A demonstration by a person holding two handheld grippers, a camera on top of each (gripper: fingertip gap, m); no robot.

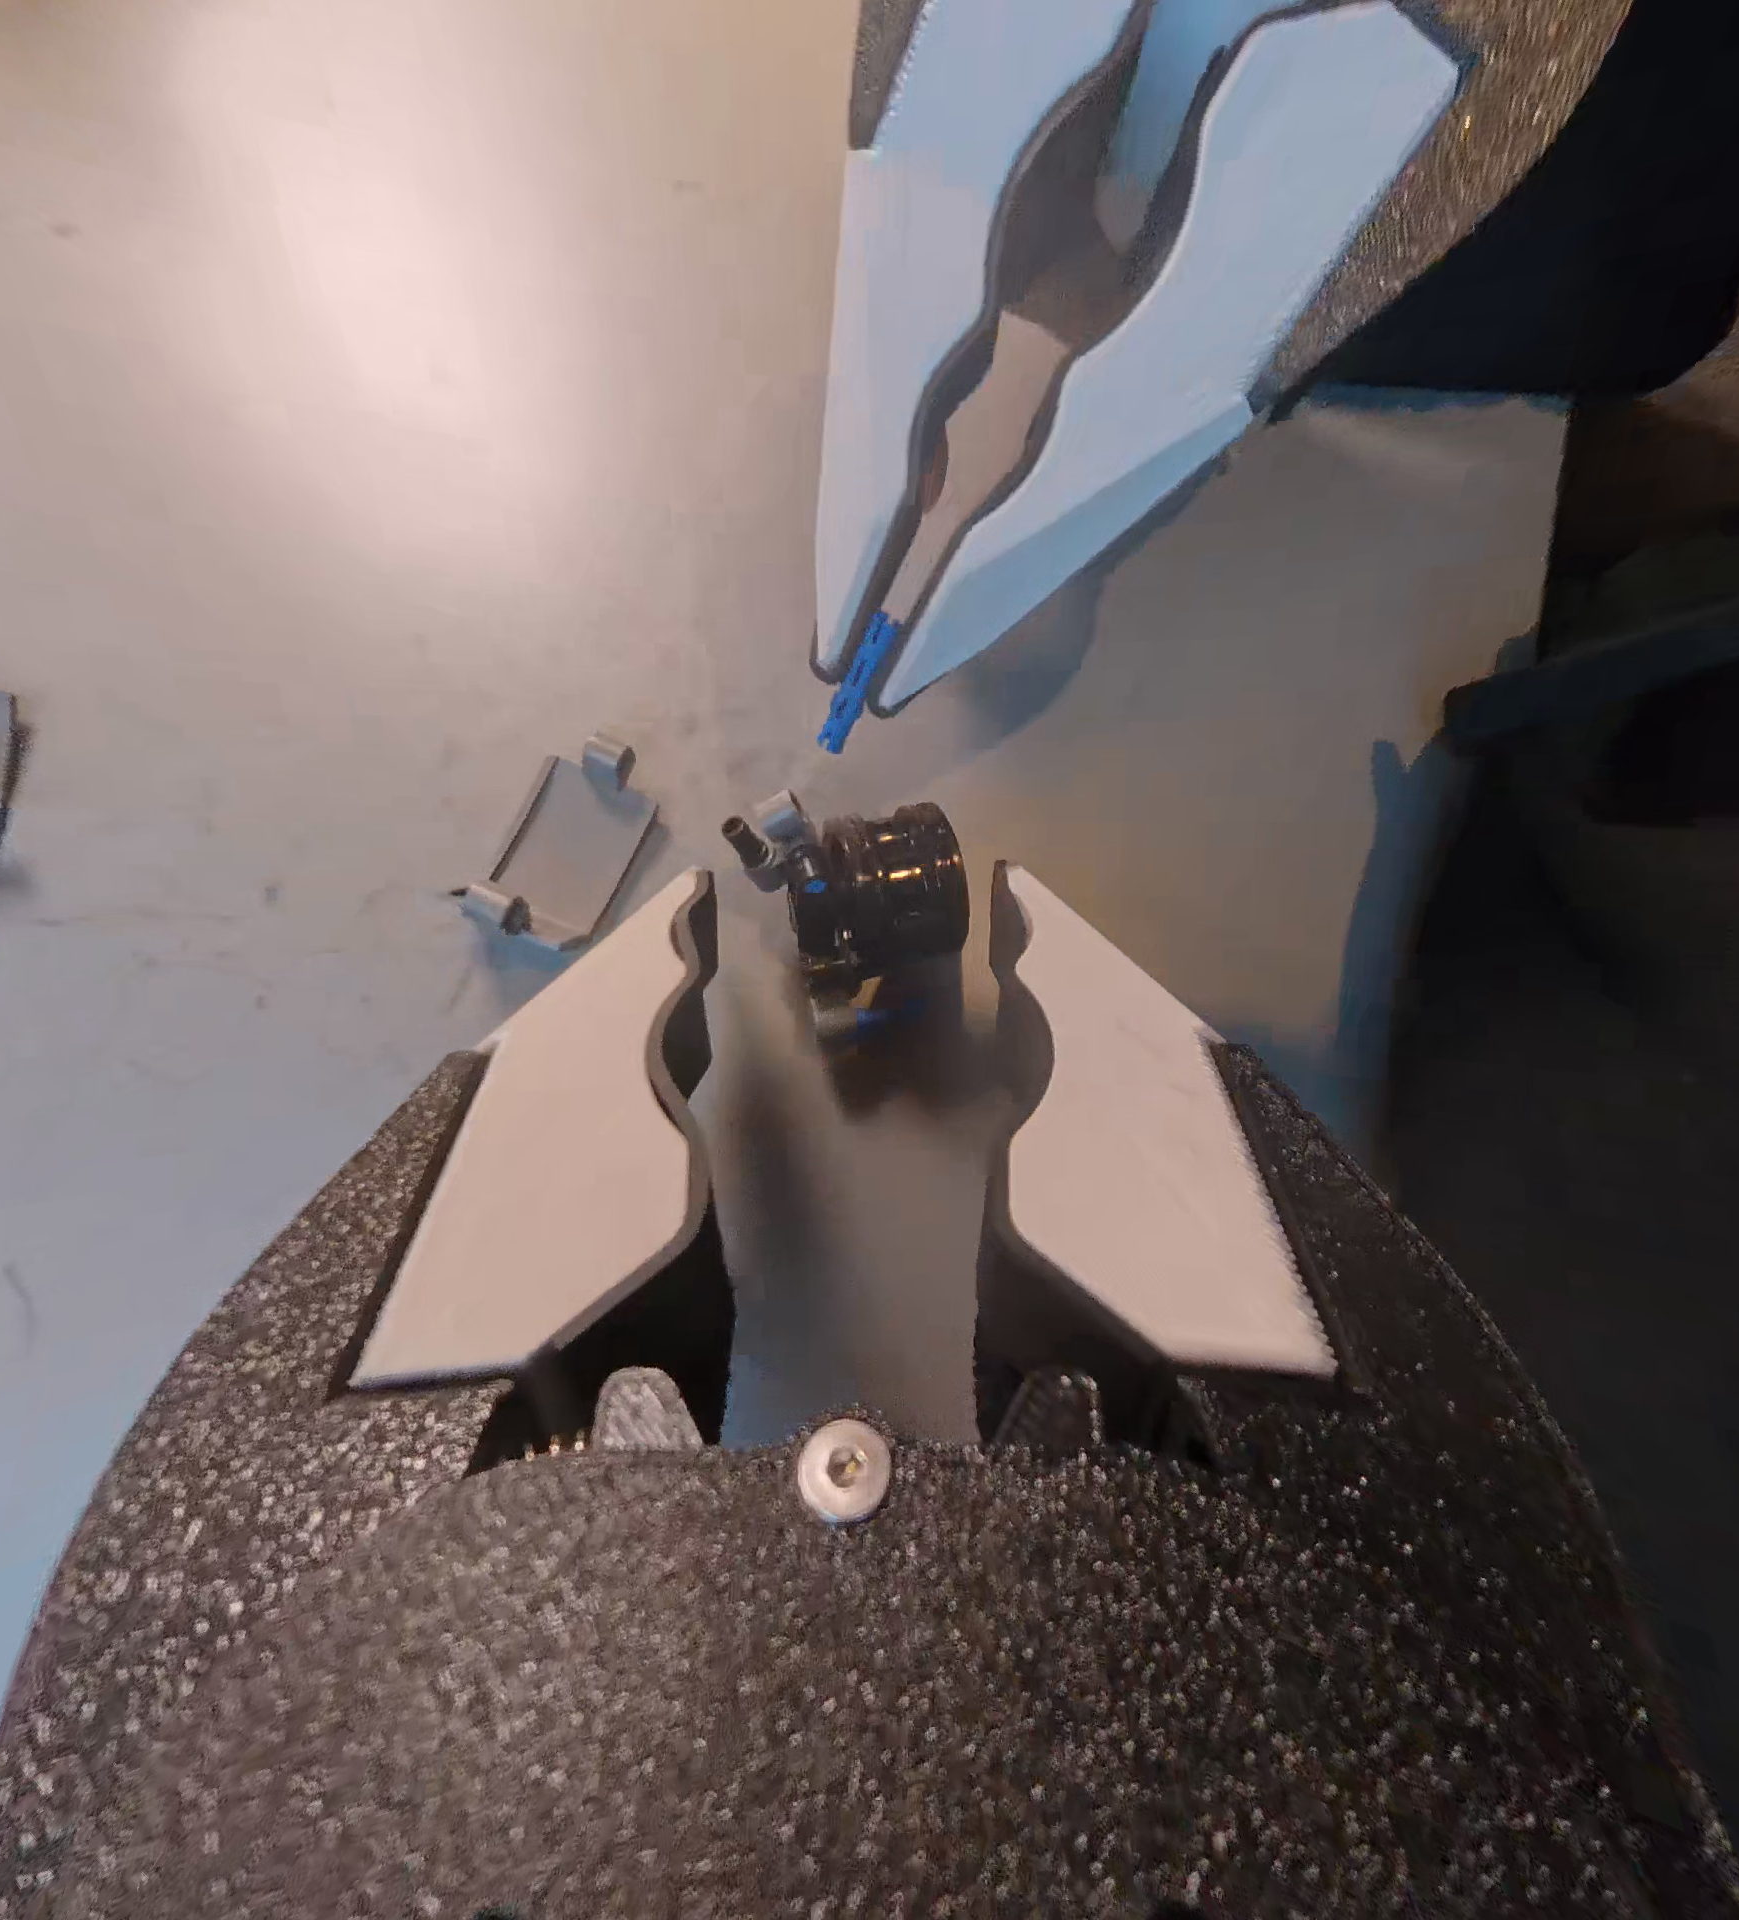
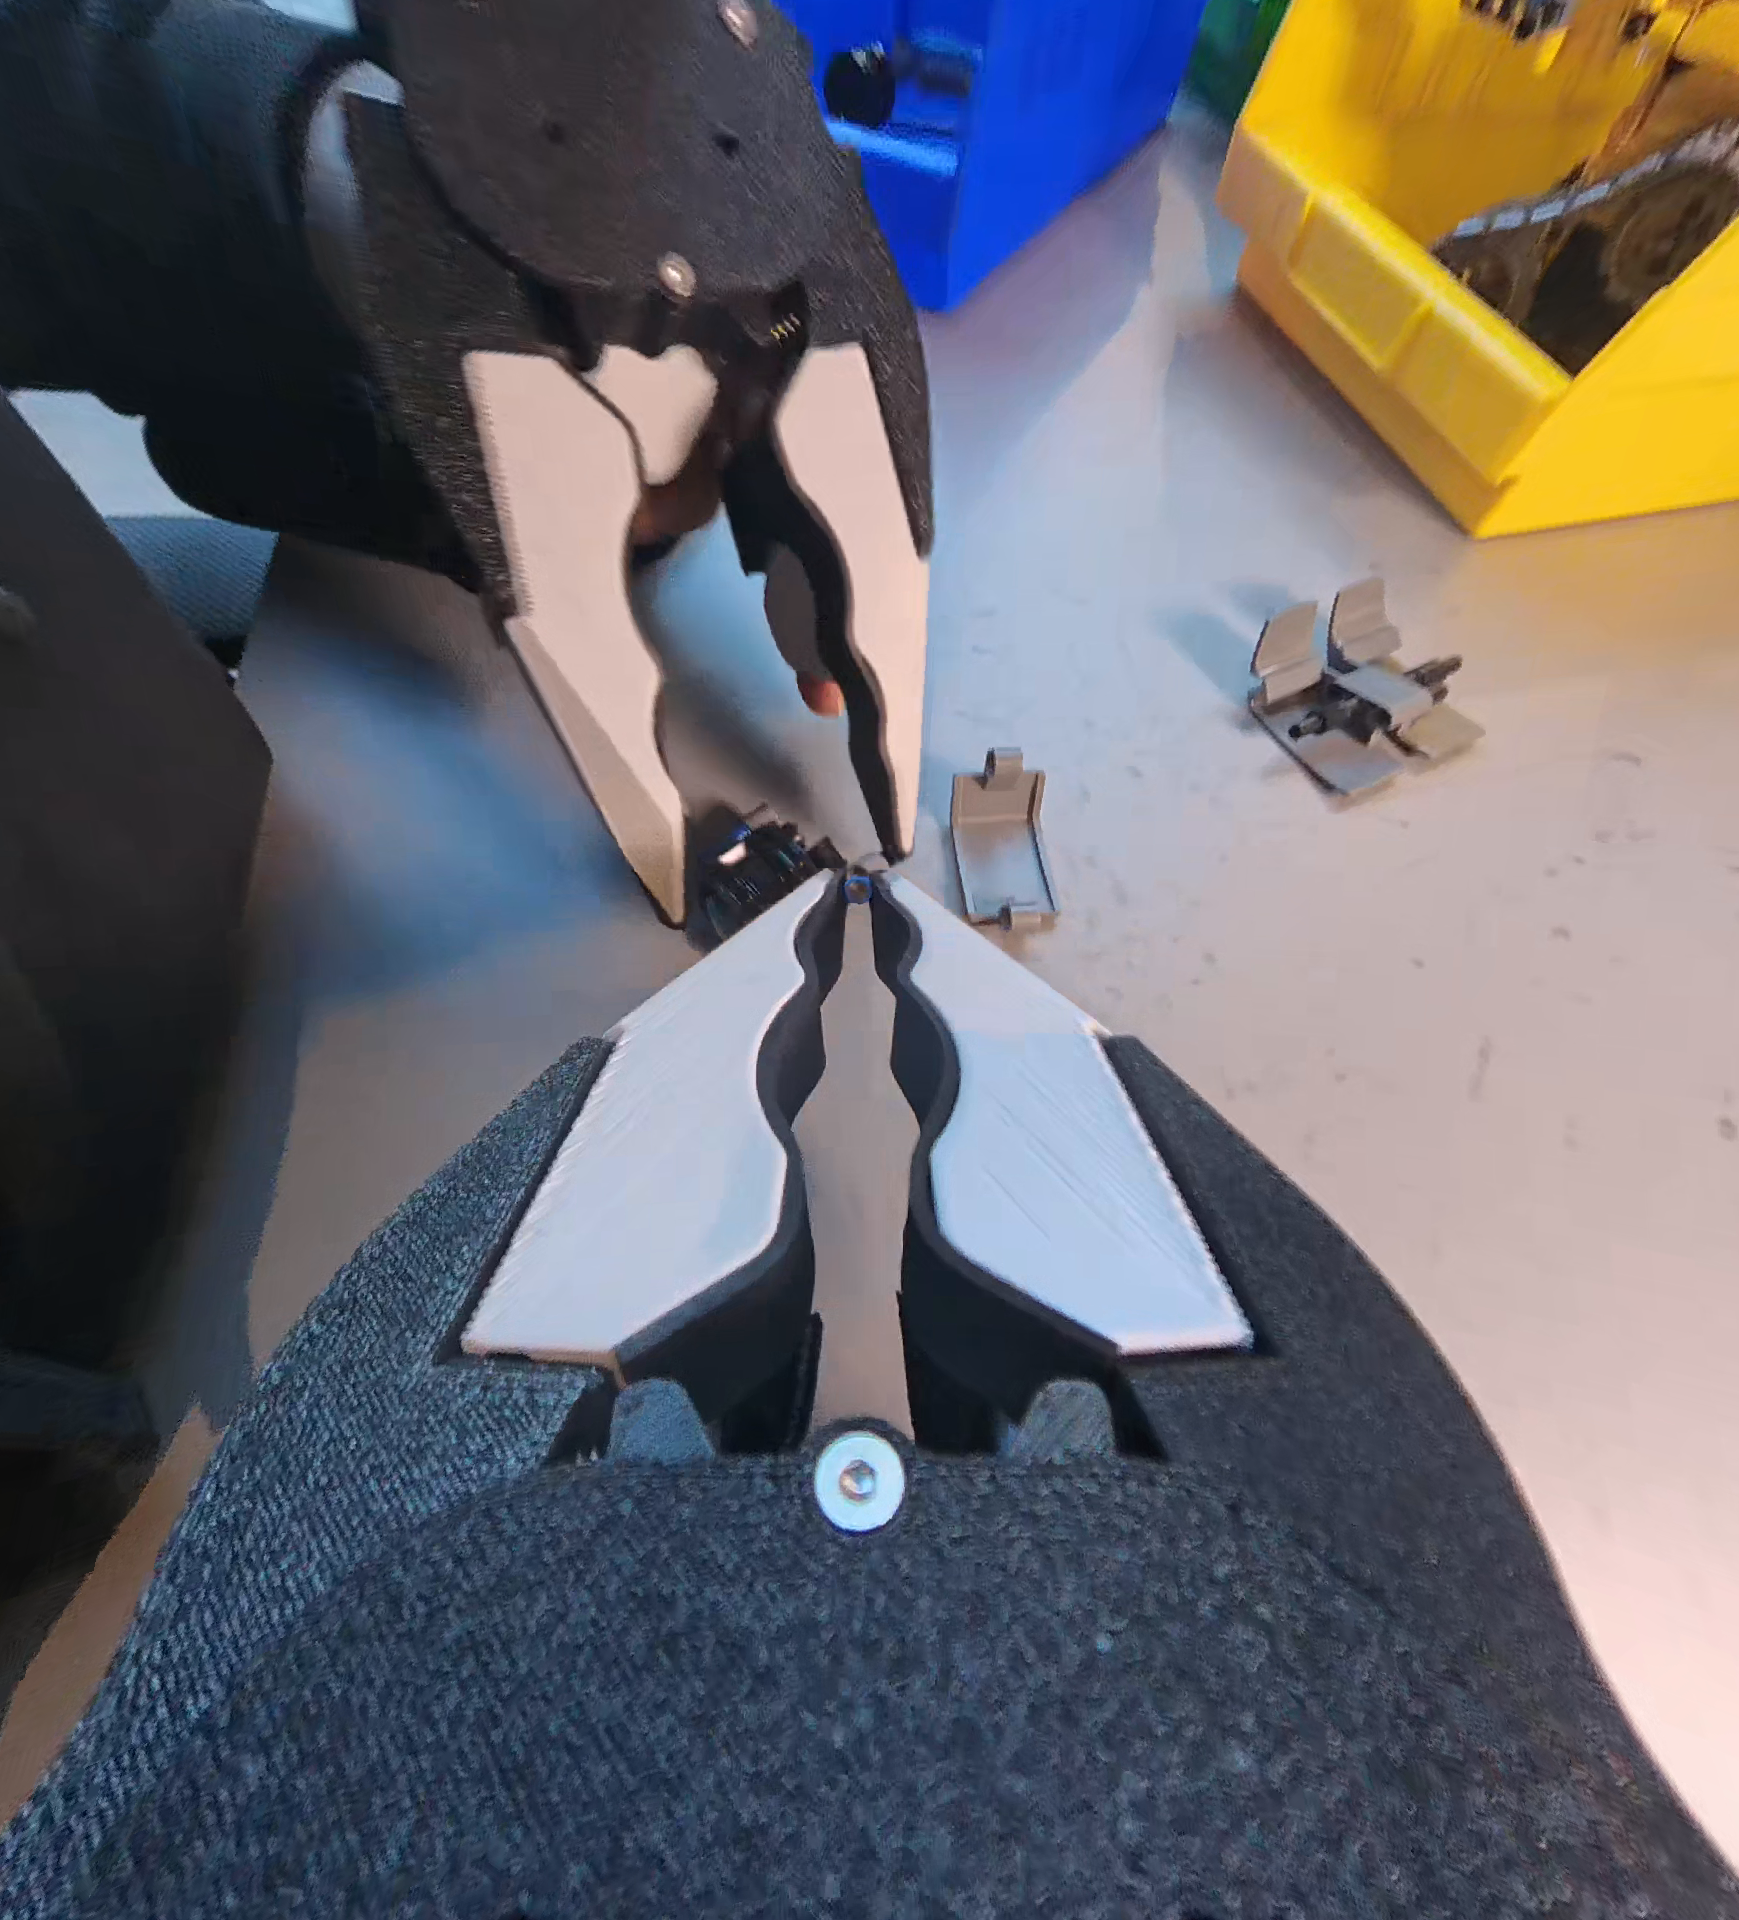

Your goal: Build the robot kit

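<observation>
A small black wheel assembly (image 1: 880,888) with grey and blue connector parts lies on the pale table, between the tips of my left gripper (image 1: 849,883). The left gripper is open, and its fingers stand on either side of the wheel with a gap. My right gripper (image 1: 854,691) comes in from above, shut on a small blue pin (image 1: 852,686), whose tip points down at the wheel assembly. In the right wrist view the right gripper (image 2: 857,883) pinches the pin (image 2: 857,885) end-on. The open left gripper (image 2: 782,878) straddles the wheel (image 2: 745,878) just beyond.
A flat grey panel piece (image 1: 569,862) lies just left of the wheel; it also shows in the right wrist view (image 2: 1005,842). A grey built assembly (image 2: 1364,707) sits farther off. A yellow bin (image 2: 1571,436) of parts and a blue bin (image 2: 1000,135) stand at the back. The table edge (image 1: 1405,1039) runs close on the right. Less than 4 cm separates the two grippers' tips.
</observation>
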